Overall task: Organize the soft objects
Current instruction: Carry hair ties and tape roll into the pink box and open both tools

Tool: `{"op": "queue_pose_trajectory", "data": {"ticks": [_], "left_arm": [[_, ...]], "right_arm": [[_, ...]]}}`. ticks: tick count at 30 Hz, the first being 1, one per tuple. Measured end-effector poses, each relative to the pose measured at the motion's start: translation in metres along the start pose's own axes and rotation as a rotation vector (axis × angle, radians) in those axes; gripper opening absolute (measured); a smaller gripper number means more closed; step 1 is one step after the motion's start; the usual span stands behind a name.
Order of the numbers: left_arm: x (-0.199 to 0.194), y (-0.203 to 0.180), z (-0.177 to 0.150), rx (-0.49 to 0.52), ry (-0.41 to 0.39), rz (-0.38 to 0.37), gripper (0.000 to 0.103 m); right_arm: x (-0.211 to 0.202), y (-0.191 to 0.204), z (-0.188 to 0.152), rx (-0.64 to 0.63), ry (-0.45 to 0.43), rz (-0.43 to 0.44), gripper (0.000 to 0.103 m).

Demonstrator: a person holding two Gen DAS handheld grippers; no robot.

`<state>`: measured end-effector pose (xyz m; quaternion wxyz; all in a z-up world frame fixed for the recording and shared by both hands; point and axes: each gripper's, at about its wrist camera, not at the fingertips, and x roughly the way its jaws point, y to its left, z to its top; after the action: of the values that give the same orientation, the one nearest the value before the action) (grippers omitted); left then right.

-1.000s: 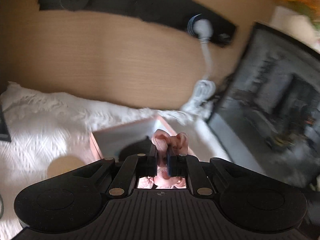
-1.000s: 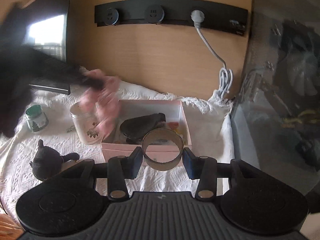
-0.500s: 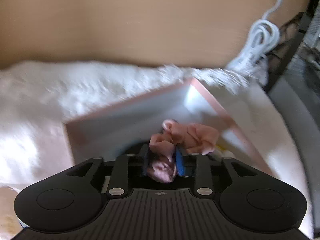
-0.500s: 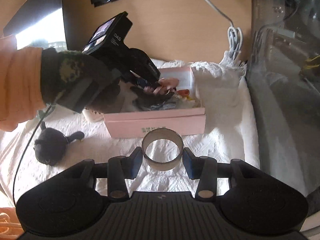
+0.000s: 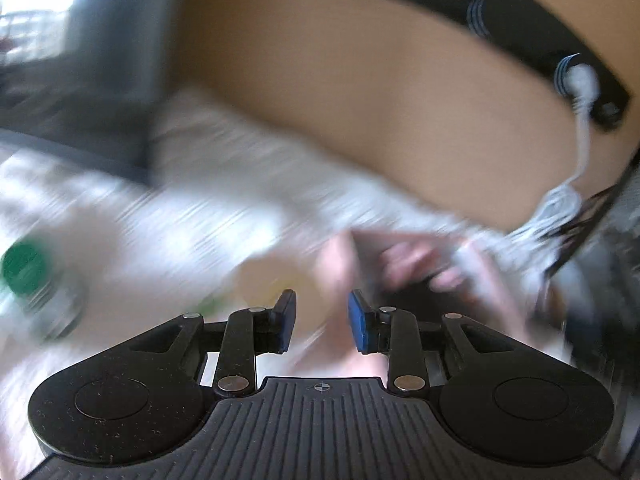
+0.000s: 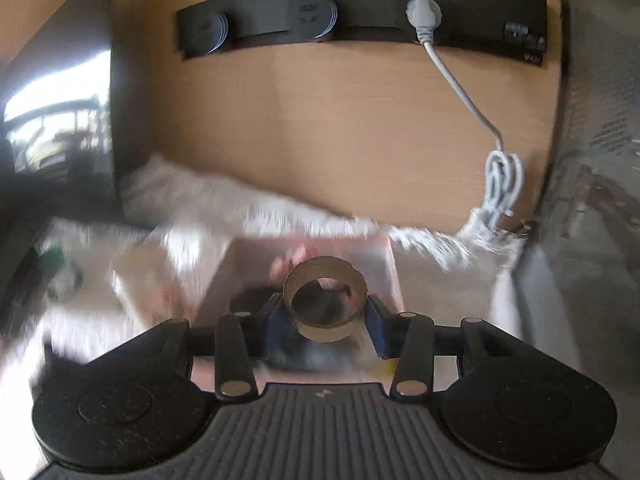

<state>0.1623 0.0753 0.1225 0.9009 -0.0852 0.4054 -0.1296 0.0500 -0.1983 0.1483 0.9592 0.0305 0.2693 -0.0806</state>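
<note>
In the left wrist view, my left gripper (image 5: 322, 320) hangs over the left edge of the pink box (image 5: 340, 264). Its blue pads stand apart and are closing, with nothing between them. The pink scrunchie (image 5: 416, 264) lies as a blur inside the box, ahead and to the right of the fingers. In the right wrist view, my right gripper (image 6: 326, 314) is shut on a brown cardboard ring (image 6: 324, 328), held above the pink box (image 6: 394, 272). The scrunchie (image 6: 296, 256) and a dark soft item (image 6: 252, 296) show in the box behind the ring.
A white lace cloth (image 6: 280, 212) covers the table. A green-lidded jar (image 5: 24, 268) stands at the left. A black socket strip (image 6: 360, 20) with a white cable (image 6: 500, 176) is on the wooden back wall. A glass-sided computer case (image 6: 592, 200) closes off the right.
My left gripper let the pink scrunchie go into the box, opened, and swung back to the left. My right gripper carried the cardboard ring forward over the box.
</note>
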Motion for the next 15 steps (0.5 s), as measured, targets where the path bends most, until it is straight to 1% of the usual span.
{"op": "queue_pose_trajectory", "data": {"ticks": [3, 5, 6, 9, 11, 13, 15], "left_arm": [[-0.016, 0.027, -0.026, -0.065, 0.04, 0.076, 0.032], [-0.031, 0.041, -0.042, -0.091, 0.046, 0.122, 0.032], [-0.039, 0.047, -0.047, -0.101, 0.046, 0.144, 0.032], [-0.059, 0.062, -0.063, -0.111, 0.051, 0.197, 0.032], [-0.07, 0.07, -0.071, -0.114, 0.052, 0.22, 0.032], [-0.076, 0.077, -0.075, -0.119, 0.049, 0.231, 0.032], [-0.081, 0.081, -0.079, -0.121, 0.048, 0.232, 0.032]], "right_arm": [[0.045, -0.007, 0.023, 0.124, 0.056, -0.011, 0.043], [0.077, -0.009, 0.027, 0.176, 0.116, -0.035, 0.043], [0.094, -0.009, 0.025, 0.19, 0.152, -0.062, 0.043], [0.137, -0.009, 0.012, 0.173, 0.25, -0.137, 0.043], [0.158, -0.009, 0.001, 0.158, 0.309, -0.16, 0.044], [0.163, -0.008, -0.001, 0.134, 0.299, -0.161, 0.044], [0.166, -0.006, 0.001, 0.118, 0.317, -0.166, 0.044]]}}
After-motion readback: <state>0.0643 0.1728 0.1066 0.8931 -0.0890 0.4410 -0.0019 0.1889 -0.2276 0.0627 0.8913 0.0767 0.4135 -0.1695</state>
